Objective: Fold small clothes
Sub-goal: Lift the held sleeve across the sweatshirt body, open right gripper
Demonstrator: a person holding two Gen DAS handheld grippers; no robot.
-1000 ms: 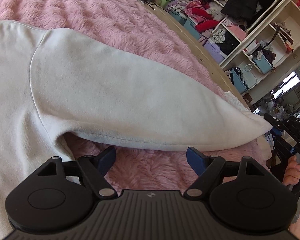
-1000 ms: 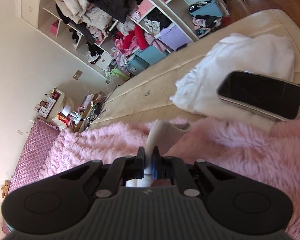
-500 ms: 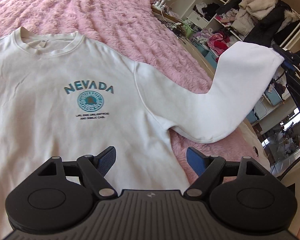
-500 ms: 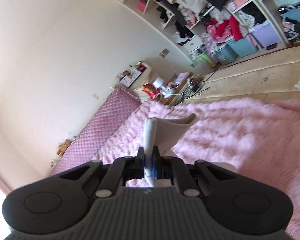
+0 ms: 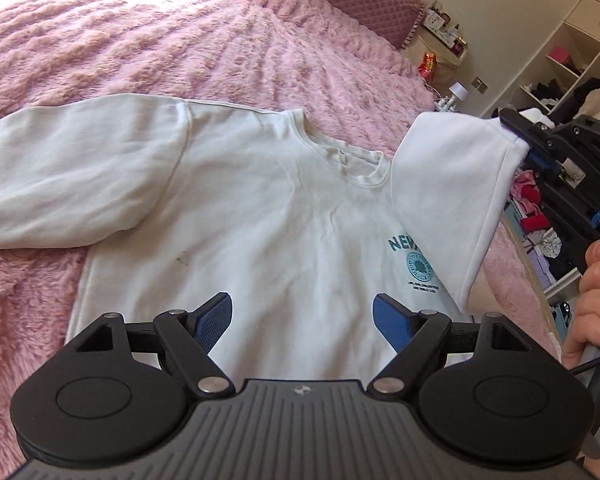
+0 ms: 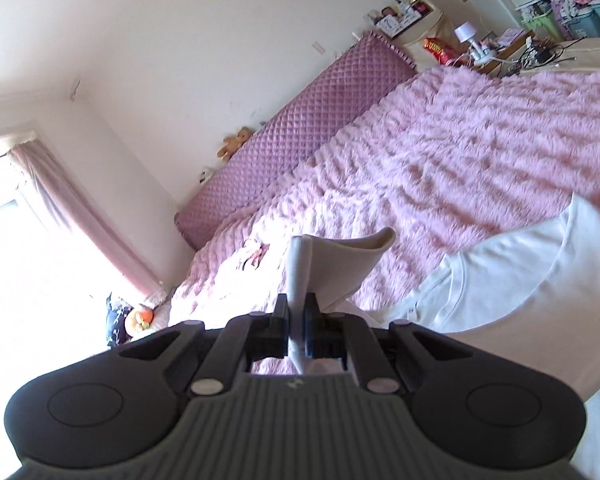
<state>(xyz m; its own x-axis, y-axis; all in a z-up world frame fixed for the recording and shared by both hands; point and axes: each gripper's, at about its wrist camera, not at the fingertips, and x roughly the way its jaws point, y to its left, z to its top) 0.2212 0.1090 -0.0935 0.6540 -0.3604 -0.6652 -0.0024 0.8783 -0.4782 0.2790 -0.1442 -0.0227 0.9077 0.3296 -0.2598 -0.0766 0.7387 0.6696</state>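
A white sweatshirt [image 5: 268,216] with a teal NEVADA print lies face up on the pink fluffy blanket [image 5: 180,40]. One sleeve [image 5: 72,168] lies spread to the left. The other sleeve [image 5: 448,200] hangs in the air over the chest print, its cuff pinched in my right gripper [image 5: 518,140]. In the right wrist view that gripper [image 6: 298,320] is shut on the cuff [image 6: 332,256], with the shirt body [image 6: 520,288] at the lower right. My left gripper [image 5: 303,320] hovers open above the shirt's lower body, nothing between its blue pads.
A quilted purple headboard [image 6: 284,152] runs along the wall. A nightstand with a small lamp [image 5: 456,92] and open shelves full of clothes [image 5: 572,92] stand past the bed's right side. A hand [image 5: 596,296] grips the right gripper's handle. A window with pink curtain [image 6: 72,208] is at the left.
The right gripper has carried the sleeve up and across, from beside the bed's edge to above the chest print. The left gripper has swept sideways over the shirt, still open.
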